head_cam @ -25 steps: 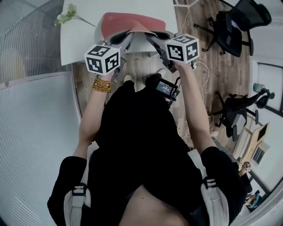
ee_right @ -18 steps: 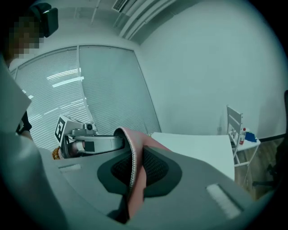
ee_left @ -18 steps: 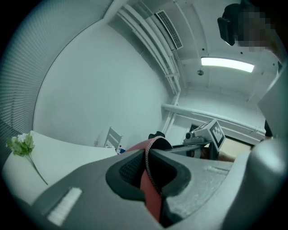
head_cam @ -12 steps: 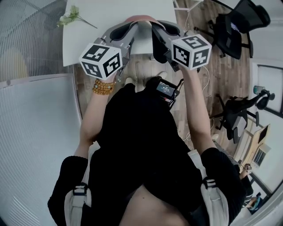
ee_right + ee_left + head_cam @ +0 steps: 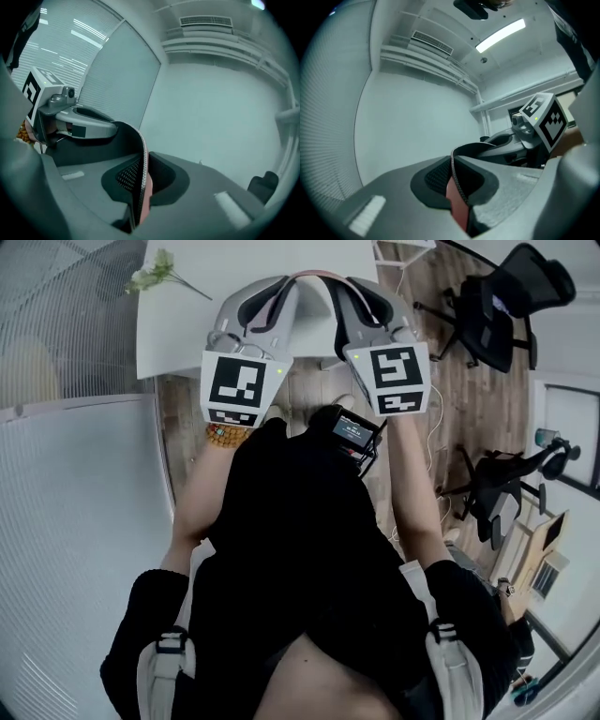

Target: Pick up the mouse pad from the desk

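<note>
The mouse pad (image 5: 310, 275), pink-red on one face and black with a woven rim on the other, is held up off the white desk (image 5: 234, 282) and shows only as a thin arched edge in the head view. My left gripper (image 5: 284, 294) is shut on its left end, and my right gripper (image 5: 339, 294) is shut on its right end. In the left gripper view the pad (image 5: 458, 208) is pinched between the grey pads of the left gripper (image 5: 454, 180). The right gripper view shows the pad (image 5: 142, 187) clamped the same way in the right gripper (image 5: 143, 180), bending over toward the other gripper.
A flower sprig (image 5: 150, 276) lies on the desk's left part. A ribbed glass partition (image 5: 75, 474) runs along the left. Black office chairs (image 5: 506, 296) (image 5: 497, 486) stand on the wooden floor at right. A small black device (image 5: 354, 430) hangs at the person's chest.
Both grippers have tipped upward and risen, carrying the pad off the desk. Its red face, visible before, has turned edge-on.
</note>
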The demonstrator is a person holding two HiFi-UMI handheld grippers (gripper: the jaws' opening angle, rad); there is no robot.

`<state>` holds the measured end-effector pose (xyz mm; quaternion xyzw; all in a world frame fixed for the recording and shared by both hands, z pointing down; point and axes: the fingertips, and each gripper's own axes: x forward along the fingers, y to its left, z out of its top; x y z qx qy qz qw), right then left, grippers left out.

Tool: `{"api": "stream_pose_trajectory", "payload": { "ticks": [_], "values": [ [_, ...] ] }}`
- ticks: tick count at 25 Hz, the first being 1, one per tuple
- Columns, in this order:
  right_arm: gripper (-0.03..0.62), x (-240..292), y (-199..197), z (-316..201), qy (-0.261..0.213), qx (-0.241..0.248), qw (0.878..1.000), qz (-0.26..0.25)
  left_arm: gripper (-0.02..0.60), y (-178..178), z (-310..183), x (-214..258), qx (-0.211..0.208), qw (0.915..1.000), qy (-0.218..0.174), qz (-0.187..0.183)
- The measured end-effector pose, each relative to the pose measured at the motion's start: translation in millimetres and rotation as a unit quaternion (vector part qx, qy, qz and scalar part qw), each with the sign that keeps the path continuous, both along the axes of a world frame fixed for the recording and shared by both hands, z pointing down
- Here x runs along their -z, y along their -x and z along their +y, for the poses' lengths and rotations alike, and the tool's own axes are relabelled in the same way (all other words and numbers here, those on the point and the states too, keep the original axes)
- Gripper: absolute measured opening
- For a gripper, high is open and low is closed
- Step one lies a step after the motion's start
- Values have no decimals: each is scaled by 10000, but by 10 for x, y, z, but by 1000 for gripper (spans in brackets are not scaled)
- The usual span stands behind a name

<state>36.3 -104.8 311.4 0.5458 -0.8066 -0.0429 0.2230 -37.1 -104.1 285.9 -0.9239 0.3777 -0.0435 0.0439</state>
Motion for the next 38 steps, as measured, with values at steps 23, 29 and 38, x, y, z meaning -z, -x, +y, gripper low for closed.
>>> {"api": "stream_pose_trajectory", "payload": {
  "ticks": [23, 29, 38],
  "values": [
    [40, 542, 250, 136, -893, 306, 9953, 233, 26, 239, 161, 527, 351, 9947, -967, -43],
    [39, 567, 222, 160, -886, 286, 9952, 295, 26, 222, 192, 560, 342, 9946, -982, -71],
    [40, 500, 216, 159, -855, 243, 9956, 308, 26, 216, 178, 488, 293, 9947, -979, -107]
  ]
}}
